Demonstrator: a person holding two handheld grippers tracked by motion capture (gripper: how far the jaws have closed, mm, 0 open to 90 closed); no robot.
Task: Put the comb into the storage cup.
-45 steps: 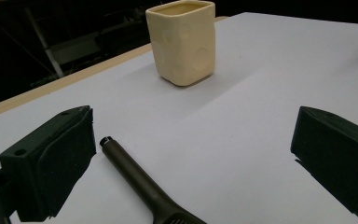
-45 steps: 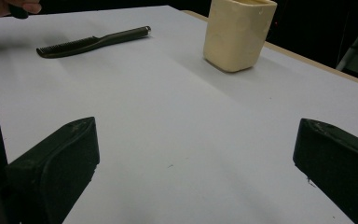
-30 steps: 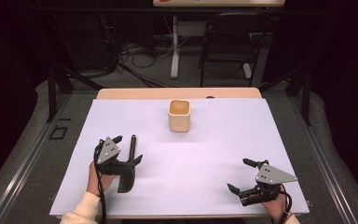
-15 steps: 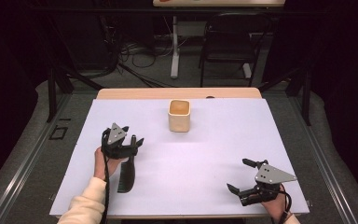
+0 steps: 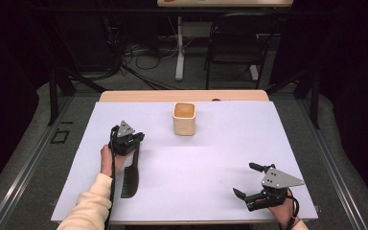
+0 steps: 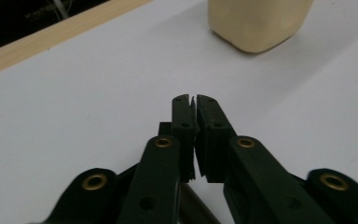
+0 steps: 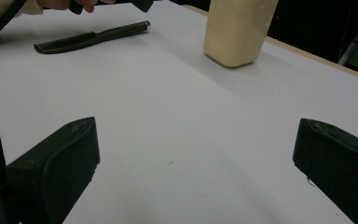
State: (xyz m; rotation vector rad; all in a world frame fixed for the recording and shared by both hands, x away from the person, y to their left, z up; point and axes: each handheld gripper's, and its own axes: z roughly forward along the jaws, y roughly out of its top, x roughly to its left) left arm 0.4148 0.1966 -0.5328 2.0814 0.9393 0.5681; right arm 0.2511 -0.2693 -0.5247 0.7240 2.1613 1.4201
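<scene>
Left gripper (image 5: 135, 138): held just above the handle end of the comb; jaws have just been closing and are now seen pressed together in the left gripper view (image 6: 194, 100), with nothing clamped between them.

Comb (image 5: 130, 176): black, laid flat on the white table cover (image 5: 211, 163), left of centre, teeth toward the near edge; also seen in the right gripper view (image 7: 91, 37).

Cup (image 5: 184, 118): cream, upright, placed toward the far middle of the cover, apart from the comb.

Right gripper (image 5: 248, 181): held low at the near right corner; jaws stood wide apart, nothing between them.

Black comb (image 5: 131, 176), flat, table's left
</scene>
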